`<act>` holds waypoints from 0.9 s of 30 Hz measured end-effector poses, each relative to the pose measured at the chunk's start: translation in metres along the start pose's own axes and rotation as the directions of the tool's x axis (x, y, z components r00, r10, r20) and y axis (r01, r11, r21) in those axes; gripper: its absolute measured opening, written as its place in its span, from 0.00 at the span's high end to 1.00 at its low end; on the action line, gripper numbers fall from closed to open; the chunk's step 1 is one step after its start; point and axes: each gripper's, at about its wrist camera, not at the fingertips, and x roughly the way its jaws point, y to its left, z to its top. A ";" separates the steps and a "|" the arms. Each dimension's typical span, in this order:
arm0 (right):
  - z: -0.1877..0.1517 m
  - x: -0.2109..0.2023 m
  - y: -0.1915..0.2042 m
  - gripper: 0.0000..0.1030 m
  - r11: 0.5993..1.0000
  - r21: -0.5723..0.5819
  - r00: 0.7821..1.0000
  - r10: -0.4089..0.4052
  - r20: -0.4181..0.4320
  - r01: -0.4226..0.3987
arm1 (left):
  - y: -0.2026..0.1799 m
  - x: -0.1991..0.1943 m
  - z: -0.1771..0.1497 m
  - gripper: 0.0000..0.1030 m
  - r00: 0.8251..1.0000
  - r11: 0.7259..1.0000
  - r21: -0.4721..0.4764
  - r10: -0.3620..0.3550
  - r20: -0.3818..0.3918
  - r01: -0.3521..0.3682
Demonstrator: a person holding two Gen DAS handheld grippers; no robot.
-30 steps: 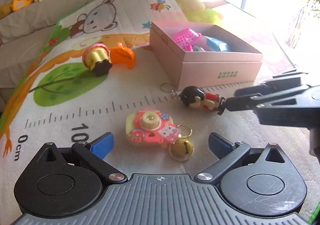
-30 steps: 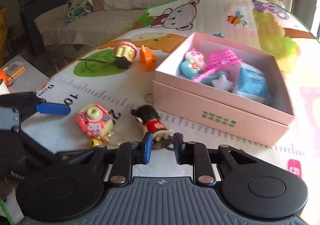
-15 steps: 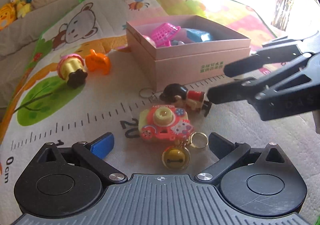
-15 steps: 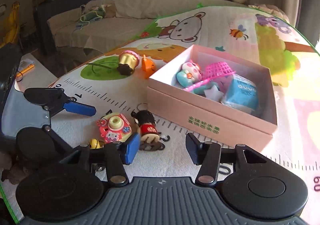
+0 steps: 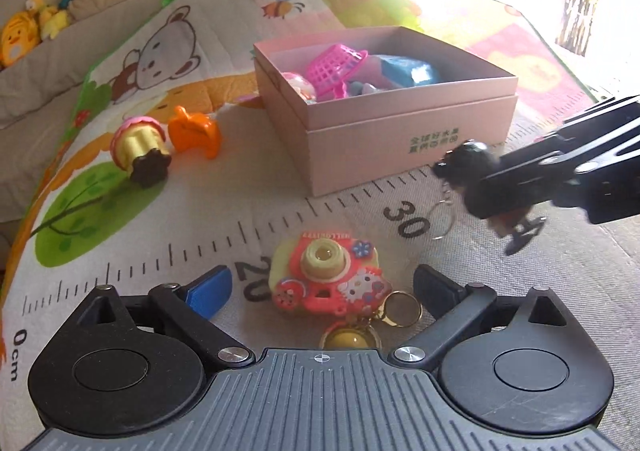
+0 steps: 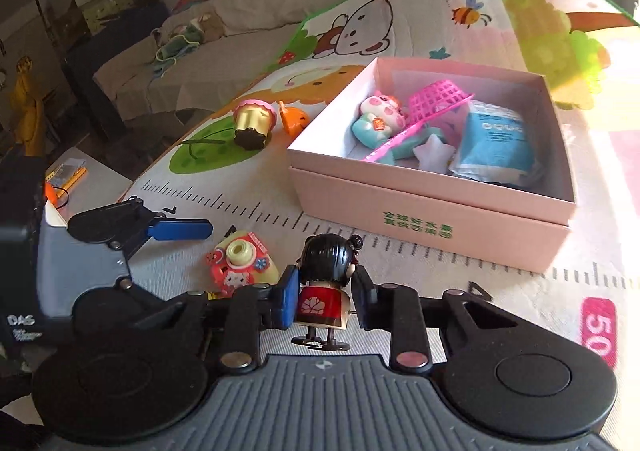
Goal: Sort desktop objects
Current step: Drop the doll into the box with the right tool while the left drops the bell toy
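Left wrist view: the left gripper [image 5: 320, 287] stands wide, its jaws just closing slightly, straddling the toy camera [image 5: 326, 277], which lies on the mat in front of the pink box [image 5: 400, 143], pads not touching it. Beside the box's front corner, the right gripper [image 5: 486, 191] now carries the doll keychain [image 5: 466, 161] clear of the mat; a second ago it lay there.

Right wrist view: the right gripper [image 6: 325, 295] has just closed narrow on the doll keychain [image 6: 326, 279], held upright short of the pink box [image 6: 432, 211]. Judgement: lifted, ready for boxing. Only this view shows the pads pressing the red torso and the box's contents plainly.
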 end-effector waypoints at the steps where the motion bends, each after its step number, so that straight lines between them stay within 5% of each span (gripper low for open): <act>1: -0.004 -0.012 -0.003 0.73 1.000 0.003 1.000 -0.017 0.007 0.017 | -0.002 -0.001 0.001 0.16 1.000 1.000 -0.001 -0.013 0.003 0.013; 3: -0.013 -0.031 -0.011 0.73 0.999 0.019 0.999 -0.038 0.016 0.038 | -0.007 -0.005 0.002 0.34 1.000 1.000 0.014 -0.018 0.008 0.018; 9: -0.029 -0.089 -0.024 0.73 0.995 0.061 0.991 -0.081 0.102 0.075 | -0.023 -0.059 0.013 0.41 0.991 0.997 0.077 -0.037 0.127 0.027; 14: -0.007 -0.153 -0.026 0.73 0.992 0.071 0.946 -0.120 0.302 0.103 | -0.024 -0.120 0.064 0.43 0.938 0.995 0.096 -0.039 0.345 0.007; 19: 0.026 -0.179 -0.025 0.73 0.988 0.060 0.888 -0.156 0.434 0.144 | -0.033 -0.115 0.118 0.43 0.898 0.993 0.105 0.003 0.440 -0.055; 22: 0.049 -0.171 -0.029 0.73 0.987 0.067 0.880 -0.159 0.448 0.144 | -0.033 -0.089 0.146 0.36 0.885 0.996 0.065 0.030 0.465 -0.068; 23: 0.057 -0.165 -0.030 0.73 0.987 0.070 0.880 -0.163 0.446 0.148 | -0.031 -0.079 0.153 0.17 0.885 0.997 0.053 0.027 0.464 -0.058; 24: 0.065 -0.158 -0.032 0.73 0.985 0.076 0.880 -0.174 0.441 0.157 | -0.026 -0.069 0.157 0.10 0.894 0.999 0.040 0.015 0.448 -0.036; 27: 0.080 -0.138 -0.037 0.73 0.980 0.093 0.889 -0.197 0.413 0.174 | -0.011 -0.063 0.144 0.07 0.907 1.000 -0.008 0.008 0.421 -0.005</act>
